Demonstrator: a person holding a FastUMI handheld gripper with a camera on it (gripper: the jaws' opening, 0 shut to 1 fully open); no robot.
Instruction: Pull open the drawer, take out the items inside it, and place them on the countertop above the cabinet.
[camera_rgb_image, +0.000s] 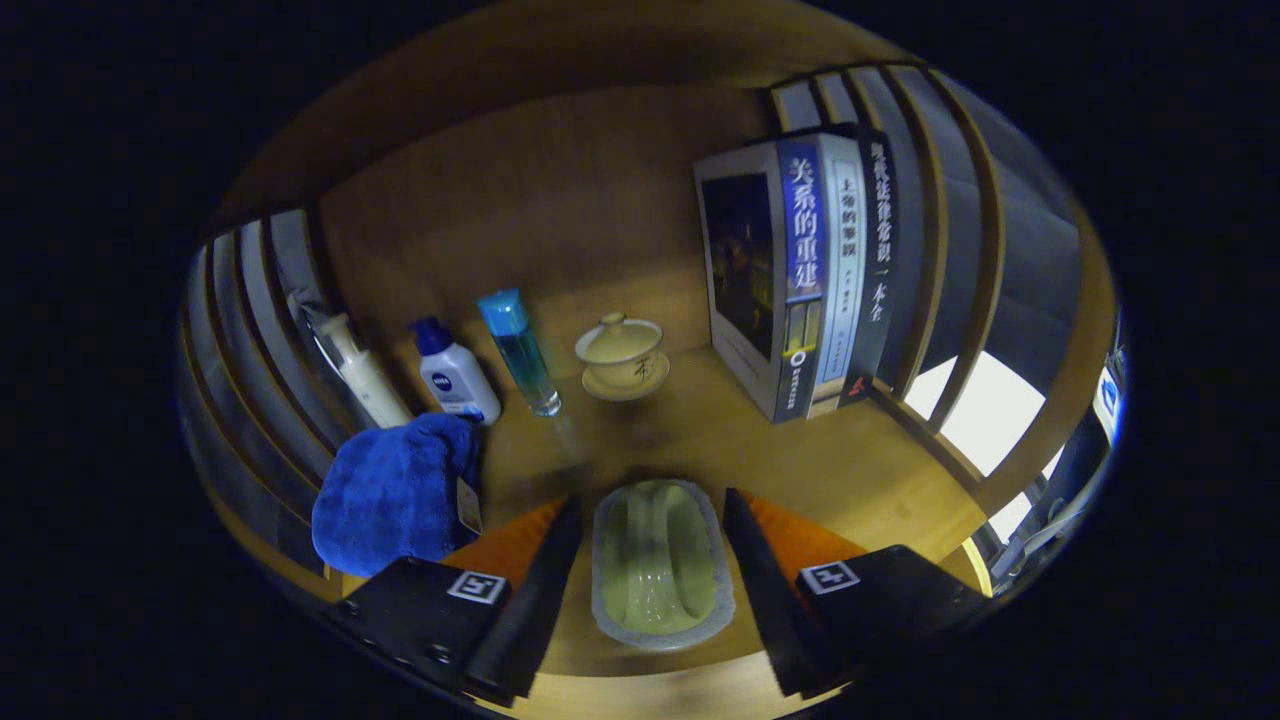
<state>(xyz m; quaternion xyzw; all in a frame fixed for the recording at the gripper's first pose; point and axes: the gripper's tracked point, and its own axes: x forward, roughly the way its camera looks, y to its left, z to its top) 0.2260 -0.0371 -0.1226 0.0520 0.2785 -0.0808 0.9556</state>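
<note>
Now we see the claw (655, 560) spread wide, its fingers either side of a pale green oval dish with a grey rim (660, 562) on the wooden counter (850, 470), apparently not pressing. Likely hard, slippery; grip across the rim.

Dim warm light, bright glare through the slats at right, fisheye bending at edges, soft shadows.

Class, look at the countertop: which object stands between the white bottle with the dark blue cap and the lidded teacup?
In the gripper view, a tall clear bottle with a light blue cap stands between the white bottle and the lidded teacup.
</note>
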